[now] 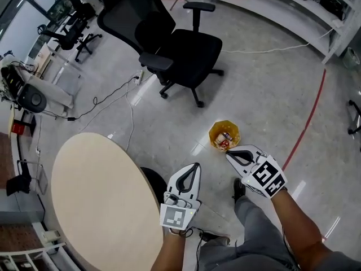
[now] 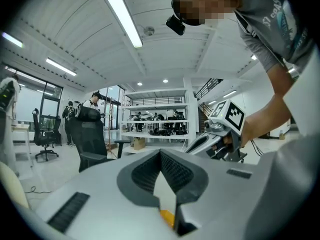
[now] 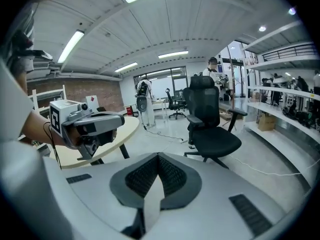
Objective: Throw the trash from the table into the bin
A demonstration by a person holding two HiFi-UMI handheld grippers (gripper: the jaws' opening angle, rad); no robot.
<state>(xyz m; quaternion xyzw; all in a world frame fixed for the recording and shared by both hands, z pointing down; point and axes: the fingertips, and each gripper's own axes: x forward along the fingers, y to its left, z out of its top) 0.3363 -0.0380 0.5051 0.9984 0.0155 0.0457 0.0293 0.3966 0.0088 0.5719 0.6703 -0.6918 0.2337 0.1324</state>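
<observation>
On the floor stands a small yellow bin [image 1: 224, 130] with trash [image 1: 226, 142] inside, seen in the head view. The round beige table [image 1: 96, 202] at the left has a bare top. My left gripper [image 1: 195, 166] is held up between table and bin, shut and empty. My right gripper [image 1: 228, 155] hangs just below and right of the bin in the picture, also shut with nothing in it. In the left gripper view the jaws [image 2: 161, 154] meet at the tip and the right gripper [image 2: 202, 140] shows beyond. The right gripper view shows shut jaws [image 3: 159, 156] and the left gripper [image 3: 92, 124].
A black office chair [image 1: 177, 47] stands beyond the bin. Cables [image 1: 113, 97] trail over the floor at the left. A red line [image 1: 309, 120] runs along the floor at the right. White shelves [image 1: 293, 10] line the far side. The person's legs and shoe [image 1: 238, 189] are below the grippers.
</observation>
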